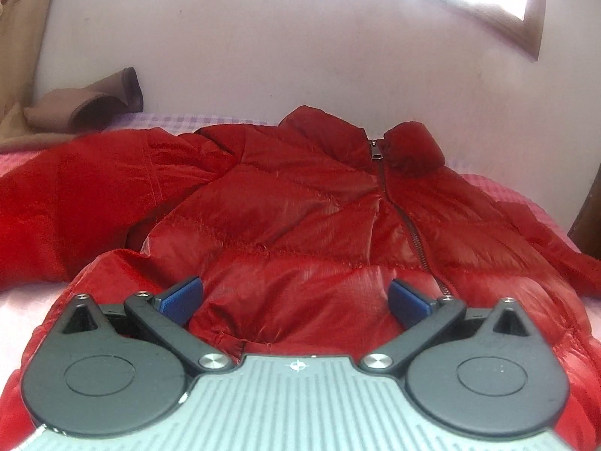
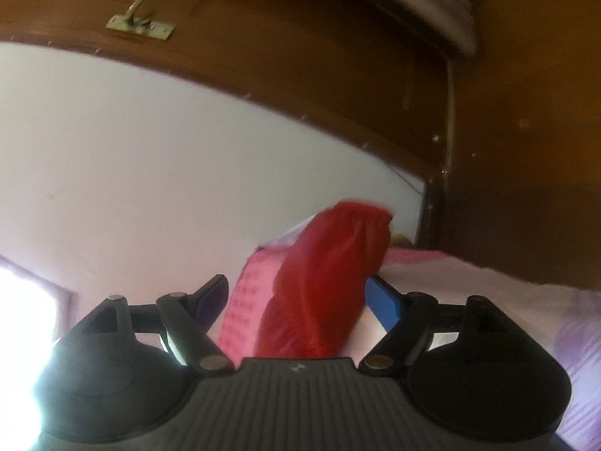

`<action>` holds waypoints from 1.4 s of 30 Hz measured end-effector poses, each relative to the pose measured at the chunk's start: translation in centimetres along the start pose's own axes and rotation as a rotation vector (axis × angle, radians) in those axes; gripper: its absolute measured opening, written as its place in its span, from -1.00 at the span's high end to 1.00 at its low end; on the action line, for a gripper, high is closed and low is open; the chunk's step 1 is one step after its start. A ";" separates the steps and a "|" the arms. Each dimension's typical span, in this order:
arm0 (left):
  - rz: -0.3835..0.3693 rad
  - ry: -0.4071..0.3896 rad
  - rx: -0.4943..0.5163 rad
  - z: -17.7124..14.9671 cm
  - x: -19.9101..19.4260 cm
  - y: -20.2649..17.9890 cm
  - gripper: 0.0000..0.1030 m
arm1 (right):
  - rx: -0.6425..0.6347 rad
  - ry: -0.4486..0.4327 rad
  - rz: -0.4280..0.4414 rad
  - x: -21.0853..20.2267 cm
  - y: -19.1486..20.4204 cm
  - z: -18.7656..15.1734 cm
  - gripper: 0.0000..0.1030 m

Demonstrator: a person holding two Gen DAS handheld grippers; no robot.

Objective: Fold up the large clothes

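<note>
Left wrist view: red puffer jacket [image 1: 300, 206] lay spread, zipped, just ahead of left gripper [image 1: 295, 297], jaws spread, hem between, unpinched. Right gripper [image 2: 296, 300] spread around red sleeve [image 2: 326, 282], not clamped. Folding judged barely begun; sleeves, body left.

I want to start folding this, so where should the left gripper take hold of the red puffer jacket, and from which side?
Judging from the left wrist view, grip the red puffer jacket at its near hem, coming in low from the hem side. The hem bunches into a raised fold between the open left gripper, left of the zipper.
</note>
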State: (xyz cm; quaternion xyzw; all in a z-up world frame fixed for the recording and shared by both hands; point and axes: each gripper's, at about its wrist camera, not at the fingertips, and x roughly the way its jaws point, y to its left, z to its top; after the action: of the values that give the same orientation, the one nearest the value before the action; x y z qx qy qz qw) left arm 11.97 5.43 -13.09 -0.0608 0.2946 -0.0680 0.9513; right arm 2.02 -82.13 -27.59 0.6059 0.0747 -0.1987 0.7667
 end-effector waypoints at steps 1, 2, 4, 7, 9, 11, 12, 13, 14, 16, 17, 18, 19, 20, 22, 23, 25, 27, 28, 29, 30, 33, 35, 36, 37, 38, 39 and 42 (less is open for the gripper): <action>-0.003 0.000 -0.004 0.0 0.0 0.1 -1.00 | -0.023 0.027 -0.030 0.5 0.1 0.3 -0.62; -0.004 -0.001 -0.006 0.0 0.0 0.1 -1.00 | -0.038 0.046 -0.055 0.3 0.3 0.6 -0.62; -0.004 -0.001 -0.009 0.0 0.0 0.1 -1.00 | -0.018 0.059 -0.065 1.2 -0.3 0.8 -0.62; -0.005 0.001 -0.009 0.0 0.0 0.1 -1.00 | -0.035 0.091 -0.093 2.9 -0.4 1.4 -0.60; -0.003 0.005 -0.009 0.0 0.1 0.1 -1.00 | -0.064 0.062 -0.077 3.6 -0.5 1.2 -0.15; -0.003 0.008 -0.010 0.1 0.1 0.1 -1.00 | -0.156 0.056 -0.096 3.9 0.6 0.9 0.67; -0.002 0.009 -0.010 0.1 0.2 0.0 -1.00 | -0.174 0.052 -0.085 3.8 1.1 0.7 0.75; -0.003 0.009 -0.011 0.1 0.2 0.0 -1.00 | -0.194 0.048 -0.071 3.7 1.8 0.5 0.85; -0.004 0.009 -0.013 0.1 0.2 0.1 -1.00 | -0.220 0.036 -0.056 3.5 2.7 0.4 0.88; -0.005 0.007 -0.020 0.1 0.2 0.1 -1.00 | -0.236 0.013 0.017 2.4 4.7 0.3 0.88; -0.008 0.004 -0.024 0.1 0.1 0.1 -1.00 | -0.239 0.014 0.080 1.7 6.3 0.1 0.89; -0.010 0.002 -0.029 0.0 0.1 0.1 -1.00 | -0.268 0.019 0.119 1.2 8.1 -0.3 0.89; -0.016 -0.001 -0.035 0.0 0.1 0.3 -1.00 | -0.302 0.030 0.156 0.6 9.9 -0.9 0.89; -0.023 -0.005 -0.041 0.0 -0.1 0.4 -1.00 | -0.328 0.050 0.198 0.2 12.0 -1.7 0.89; -0.039 -0.024 -0.058 0.1 -0.6 0.7 -1.00 | -0.391 0.094 0.288 -0.5 16.5 -4.1 0.89; -0.047 -0.036 -0.069 0.2 -1.0 0.9 -1.00 | -0.420 0.117 0.332 -0.9 18.5 -5.6 0.89; -0.056 -0.066 -0.096 0.5 -2.4 1.3 -1.00 | -0.465 0.171 0.425 -1.3 22.2 -9.0 0.89; -0.054 -0.106 -0.125 0.6 -4.1 1.8 -1.00 | -0.502 0.228 0.497 -1.4 25.2 -12.7 0.89; -0.045 -0.119 -0.119 0.7 -4.9 2.0 -1.00 | -0.515 0.258 0.525 -1.3 26.4 -14.6 0.89; -0.039 -0.131 -0.117 0.8 -5.8 2.3 -1.00 | -0.531 0.300 0.557 -1.0 27.8 -17.1 0.89; -0.038 -0.138 -0.111 0.9 -6.7 2.6 -1.00 | -0.547 0.332 0.577 -0.6 28.8 -19.2 0.89; -0.032 -0.154 -0.103 1.0 -9.0 3.9 -1.00 | -0.591 0.448 0.606 1.1 30.6 -26.4 0.89; -0.034 -0.162 -0.122 0.8 -10.4 5.3 -1.00 | -0.603 0.524 0.597 2.3 30.7 -30.9 0.89; -0.033 -0.161 -0.133 0.8 -10.9 6.0 -1.00 | -0.605 0.557 0.588 2.9 30.5 -32.9 0.89; -0.029 -0.158 -0.146 0.7 -11.4 6.7 -1.00 | -0.606 0.595 0.578 3.5 30.0 -35.2 0.89; -0.024 -0.154 -0.160 0.5 -11.7 7.5 -1.00 | -0.617 0.627 0.566 3.8 29.6 -37.2 0.89; -0.019 -0.147 -0.169 0.4 -12.0 8.2 -1.00 | -0.636 0.649 0.548 4.3 29.1 -38.9 0.89; 0.004 -0.139 -0.171 0.1 -12.2 9.8 -1.00 | -0.737 0.685 0.486 5.9 28.0 -43.5 0.89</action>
State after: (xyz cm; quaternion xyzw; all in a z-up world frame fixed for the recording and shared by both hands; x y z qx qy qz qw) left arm 2.95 17.06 -7.83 -0.1455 0.2328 -0.0364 0.9609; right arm 23.94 -36.42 -15.59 0.3274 0.2421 0.2314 0.8836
